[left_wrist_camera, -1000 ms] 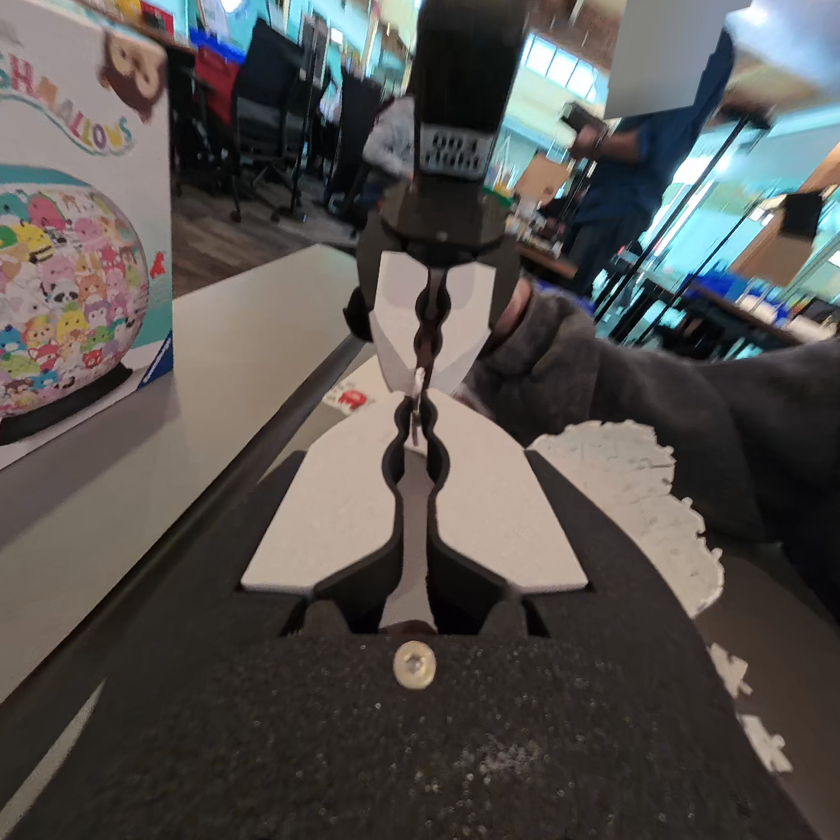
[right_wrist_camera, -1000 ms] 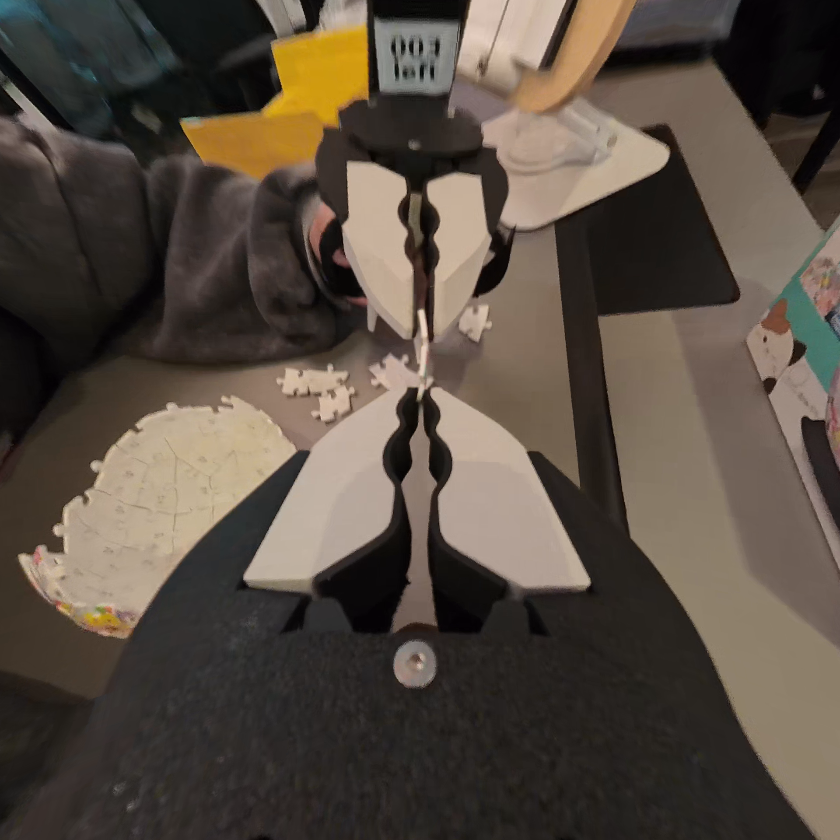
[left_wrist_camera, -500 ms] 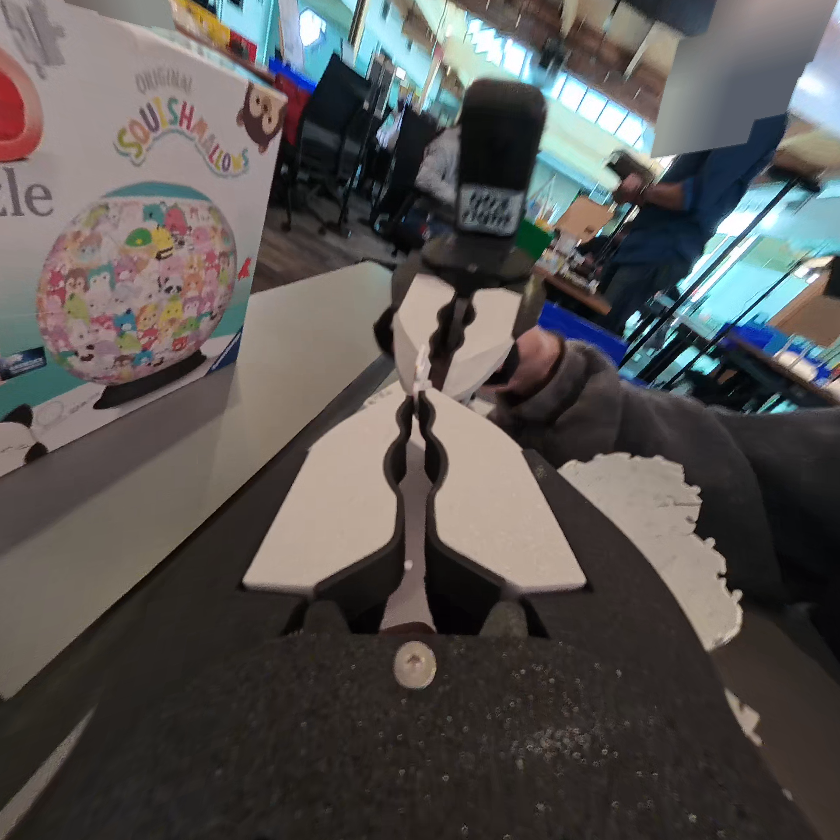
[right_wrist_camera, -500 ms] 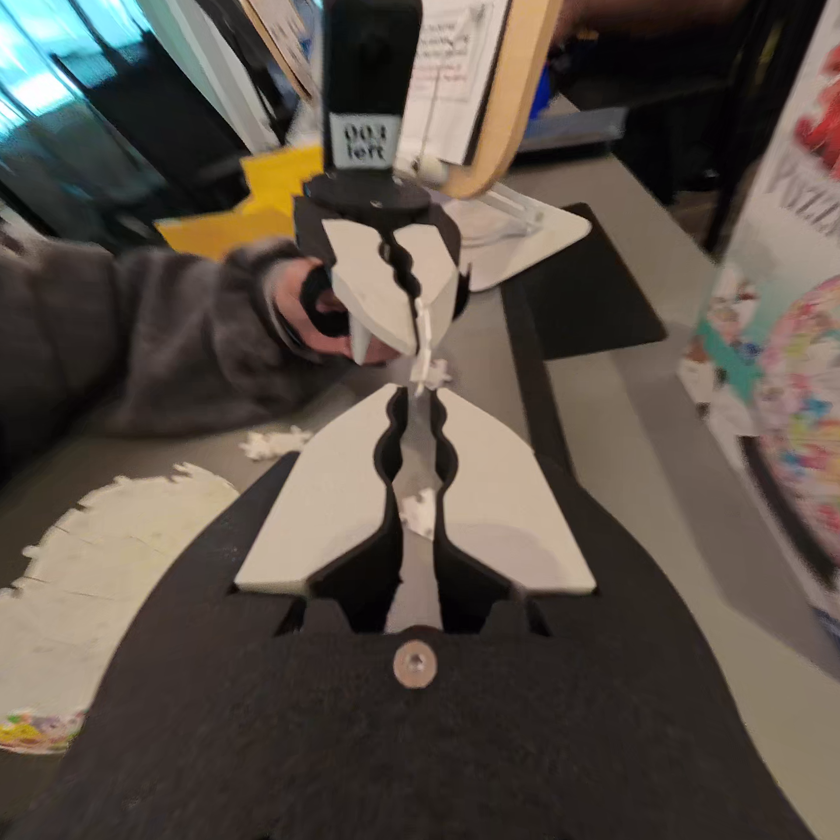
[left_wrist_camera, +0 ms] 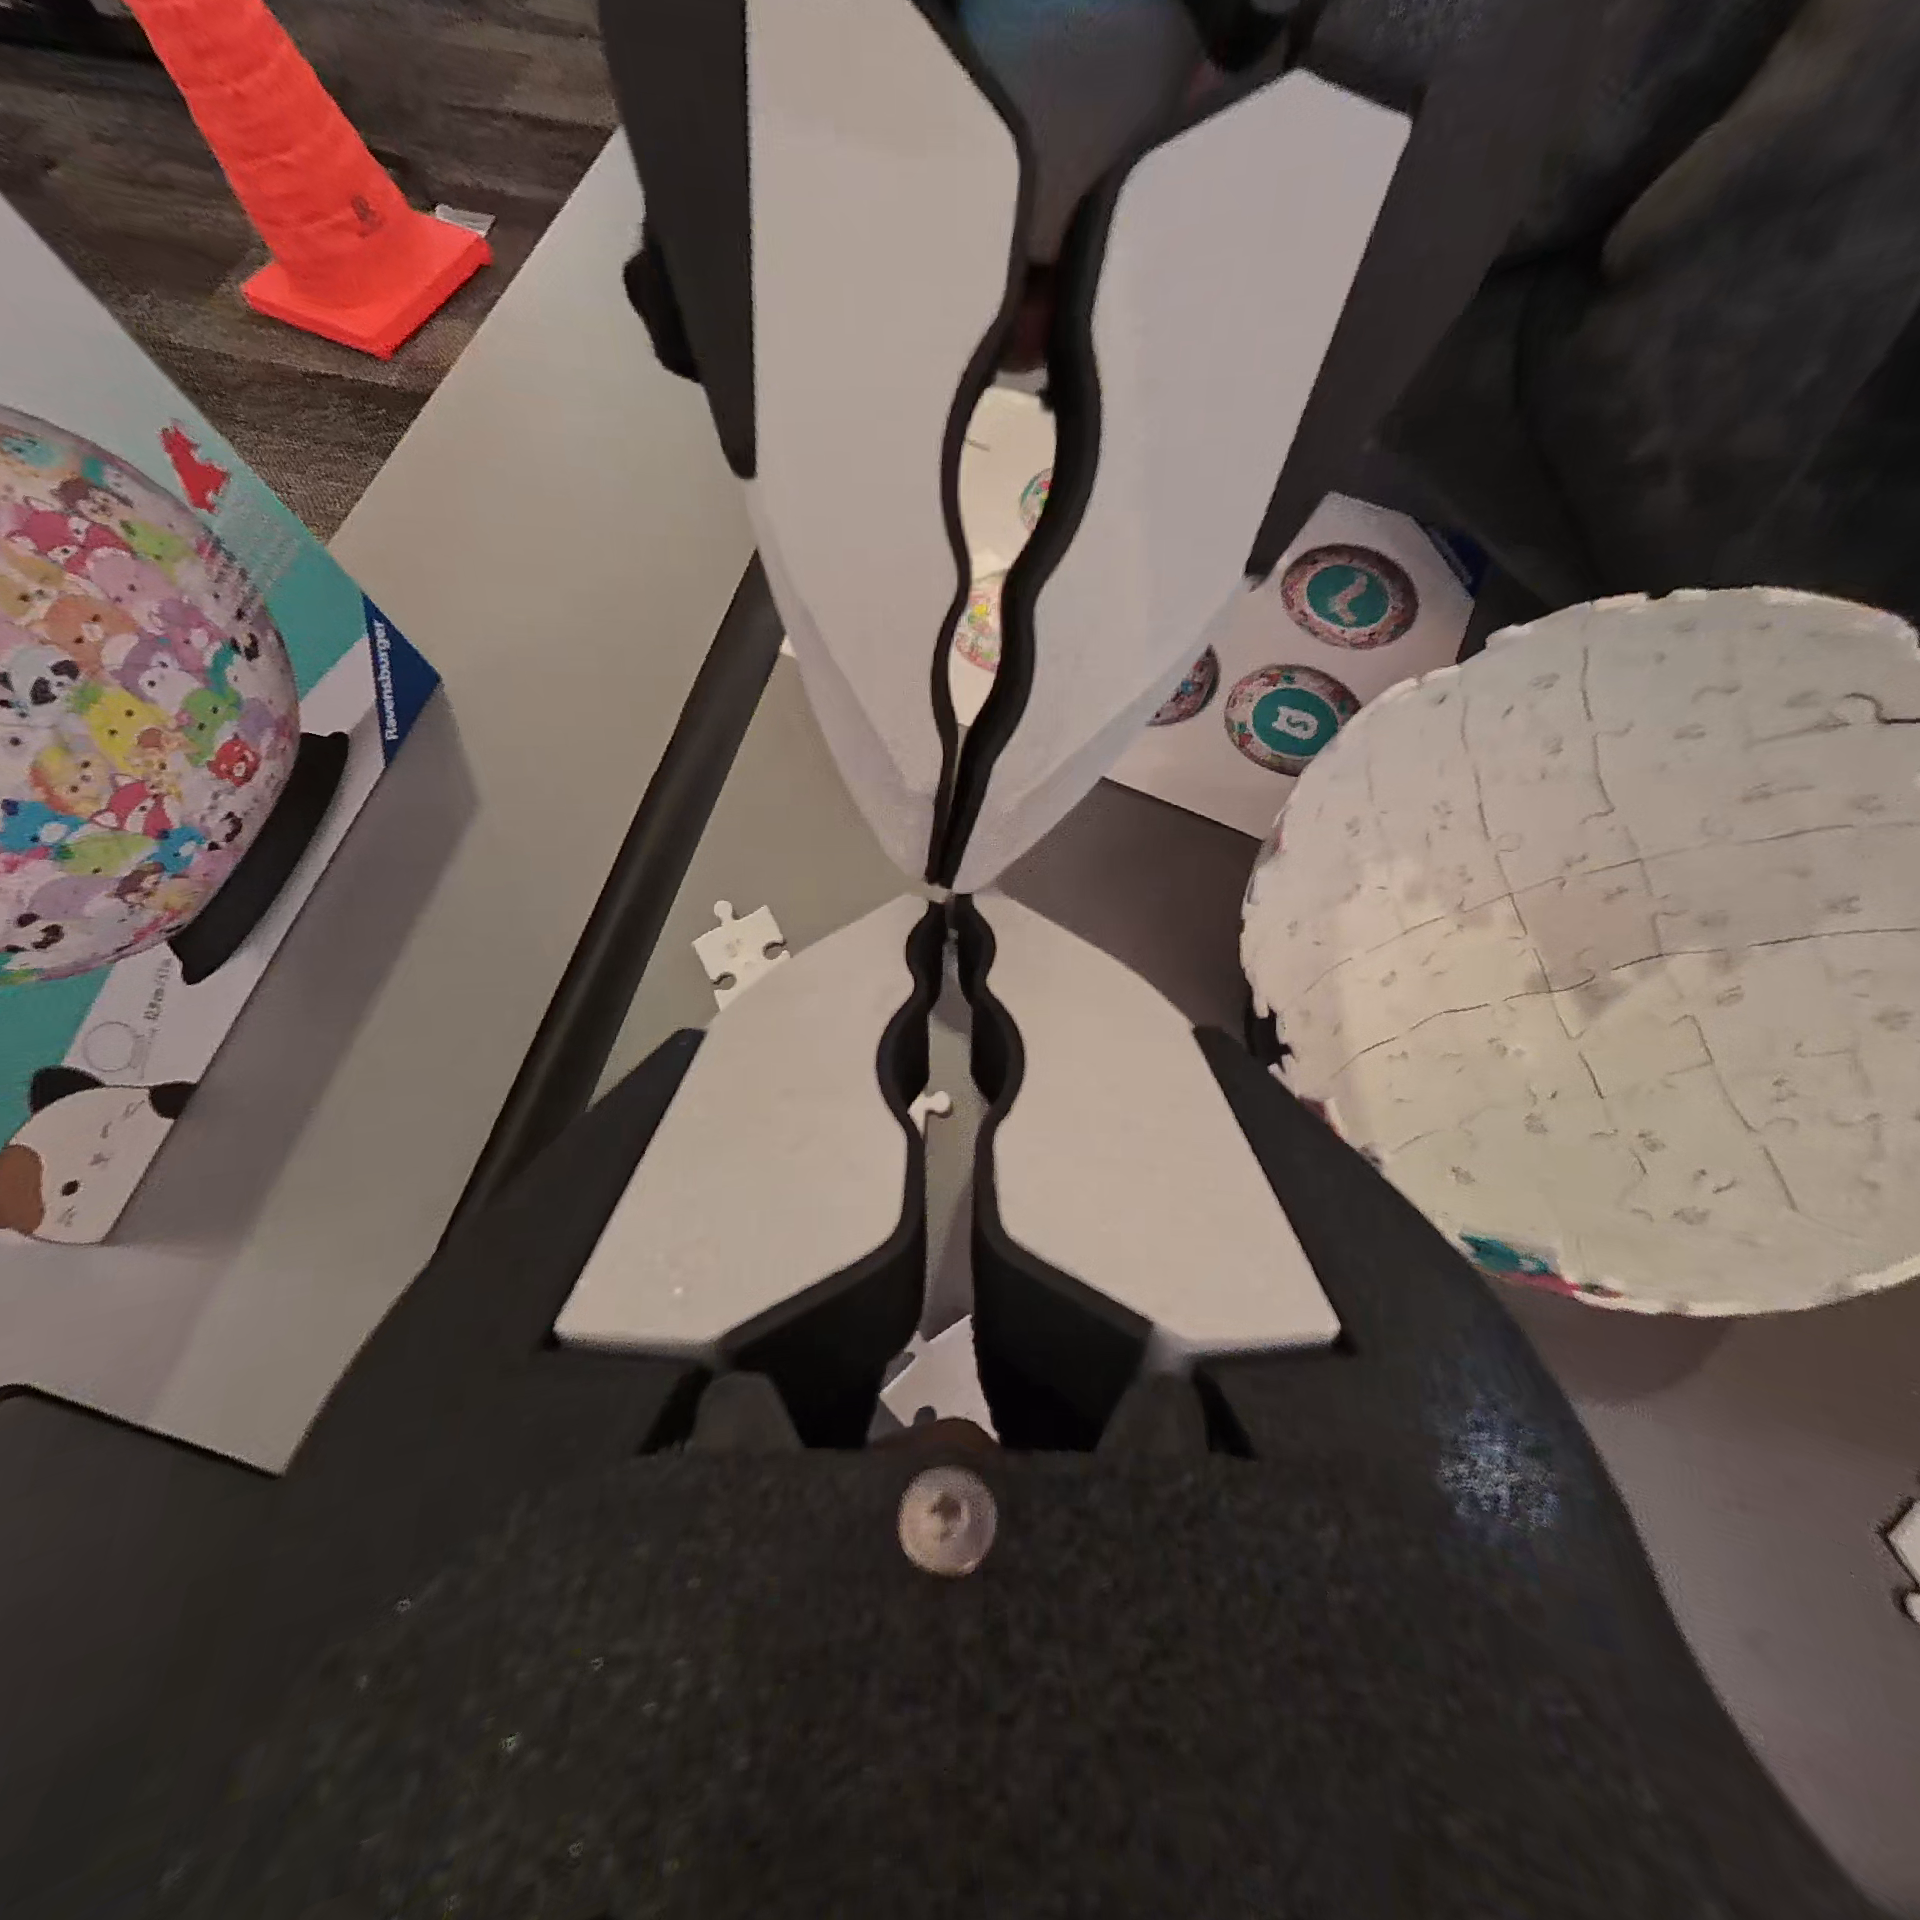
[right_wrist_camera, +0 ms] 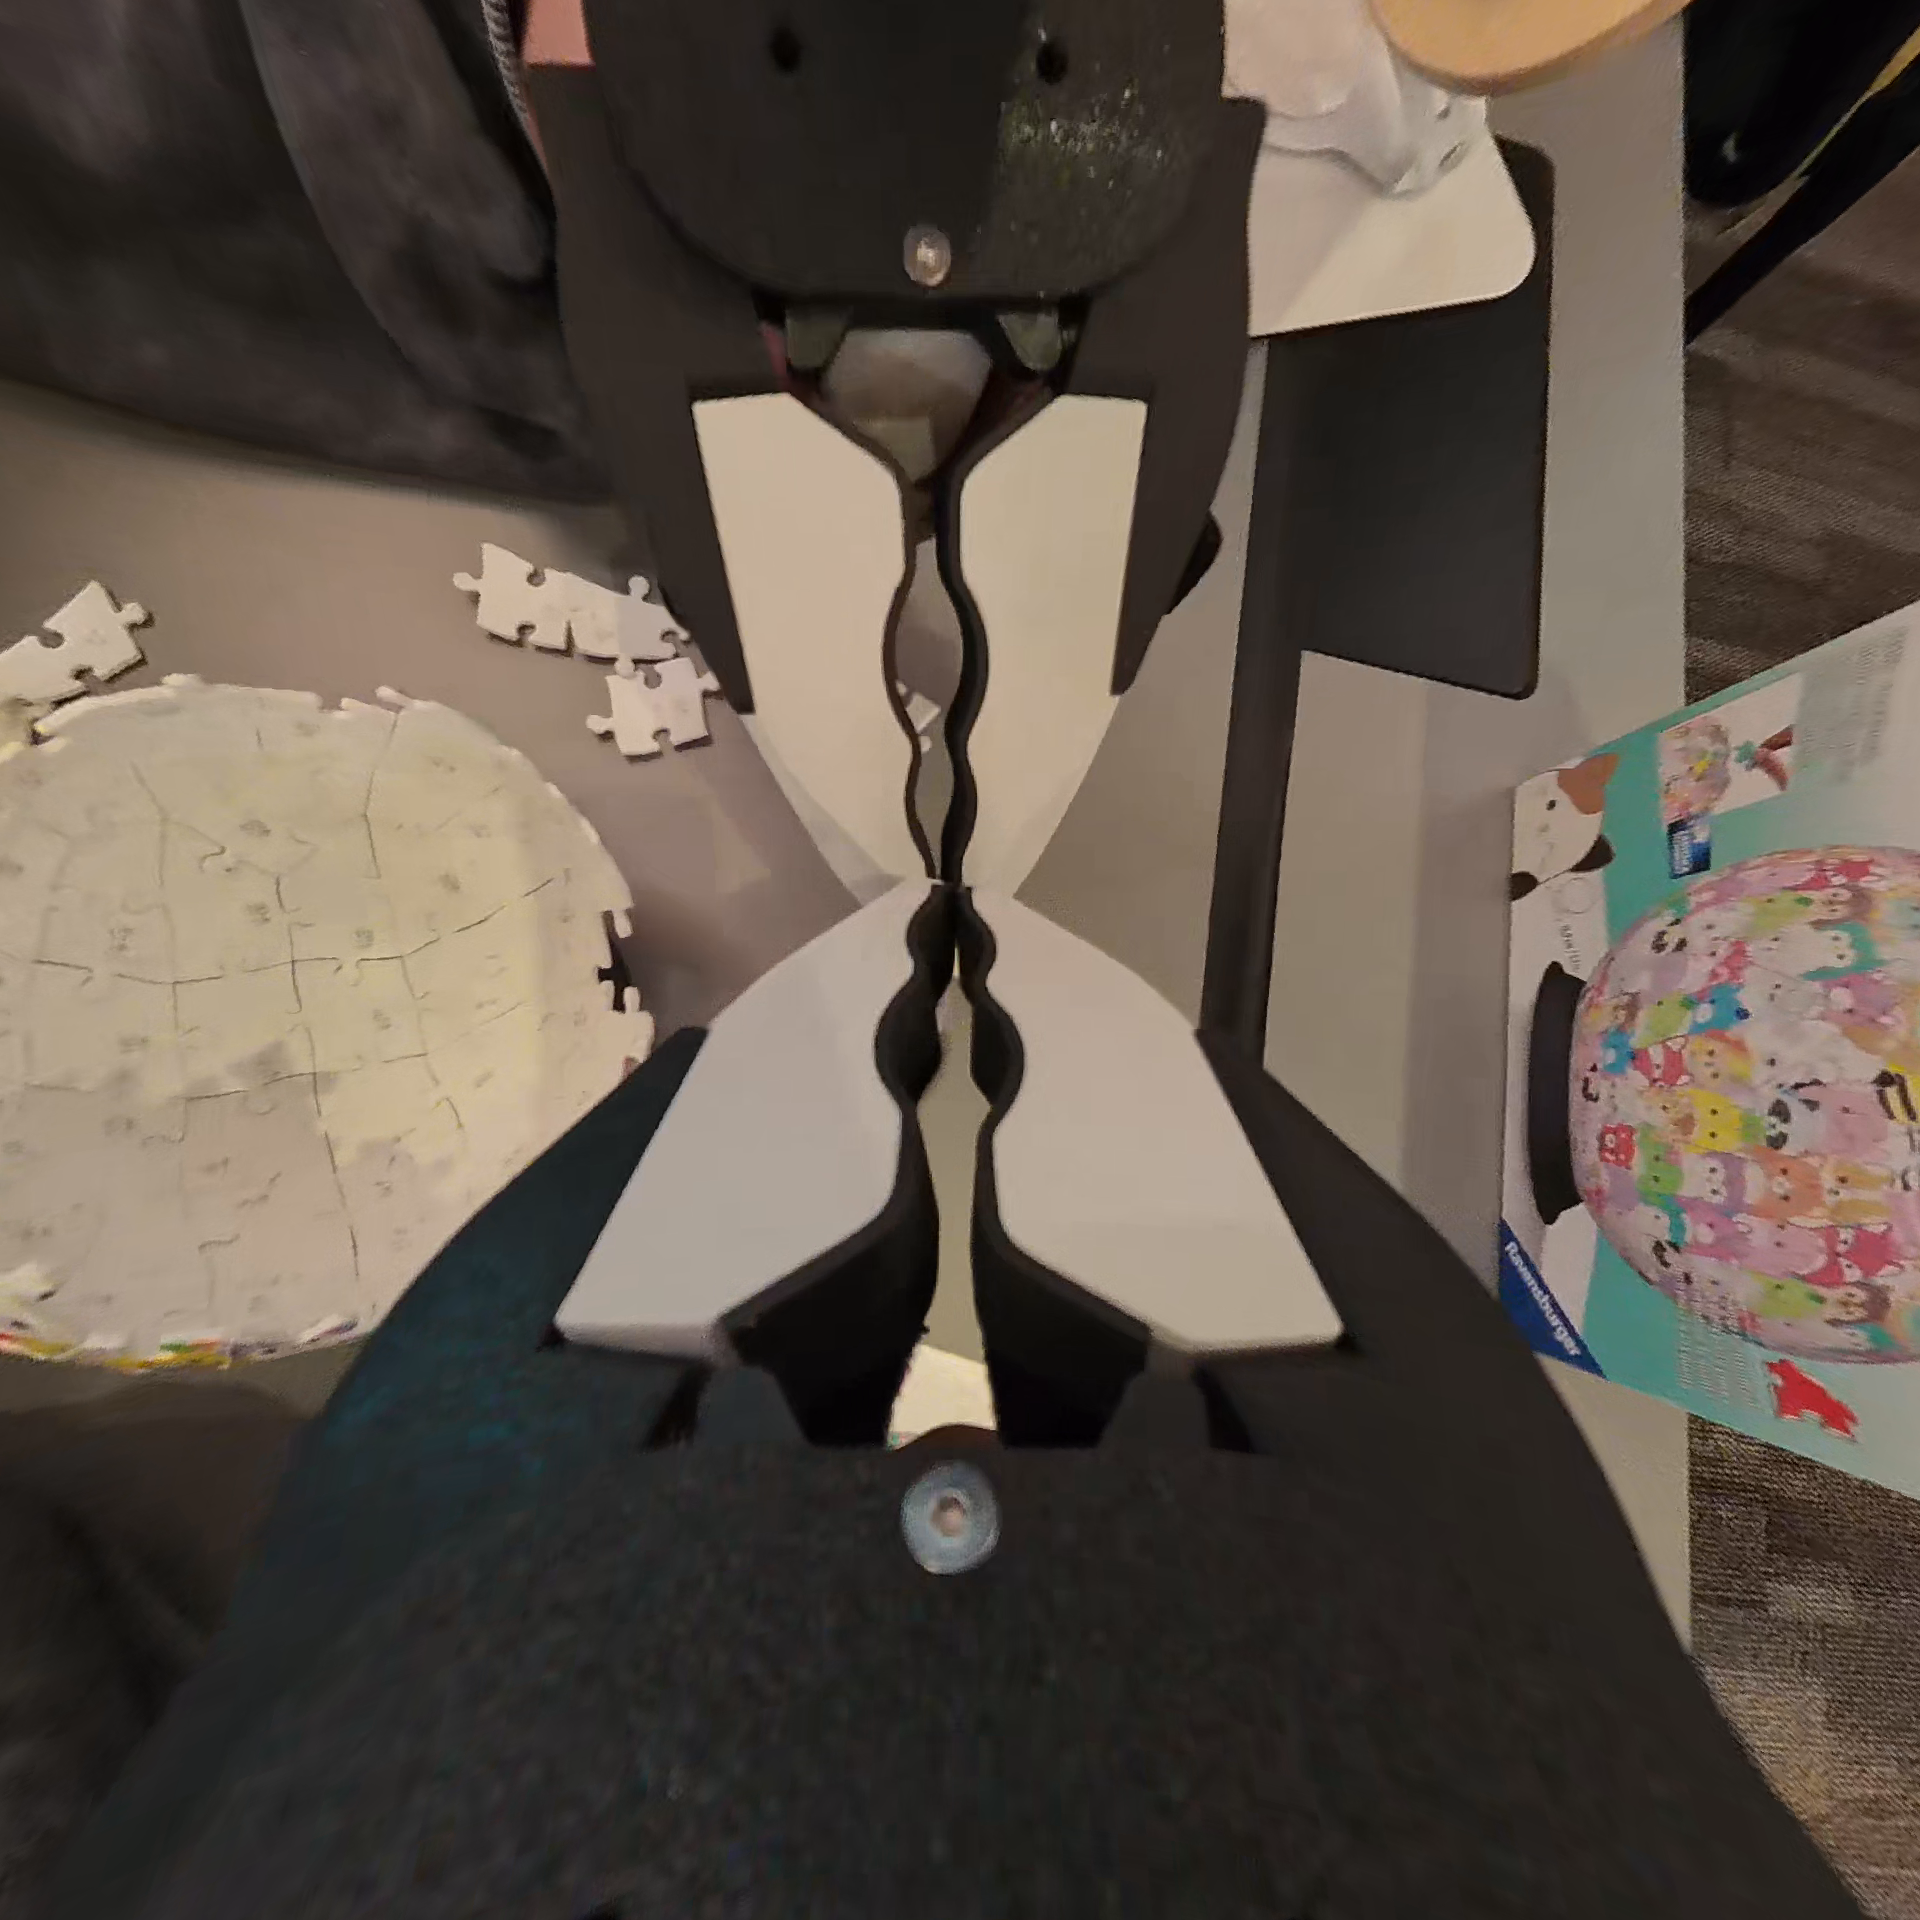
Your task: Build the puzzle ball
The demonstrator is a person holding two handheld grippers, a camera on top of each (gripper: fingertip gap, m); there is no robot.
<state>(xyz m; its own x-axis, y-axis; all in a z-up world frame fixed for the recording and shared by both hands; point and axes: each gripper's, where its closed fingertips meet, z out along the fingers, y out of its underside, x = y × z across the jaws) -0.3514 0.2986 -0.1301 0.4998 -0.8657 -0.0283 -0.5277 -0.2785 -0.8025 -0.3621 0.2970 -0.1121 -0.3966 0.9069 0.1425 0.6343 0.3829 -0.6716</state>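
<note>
- Both grippers, left point(left_wrist_camera: 943, 914) and right point(right_wrist_camera: 943, 899), meet tip to tip, jaws closed; any piece between them is hidden.
- Likely step: joining or passing a piece.
- Next: carry it to the half-ball point(left_wrist_camera: 1600, 935) rim, aligned.

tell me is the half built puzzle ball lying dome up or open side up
Open side up. The half-built puzzle ball shows its white, seamed inner face like a bowl, with the coloured printed outside only peeking along its lower rim.

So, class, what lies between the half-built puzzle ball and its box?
The left gripper and right gripper, tip to tip, plus a dark table seam; both wrist views show it.
</note>
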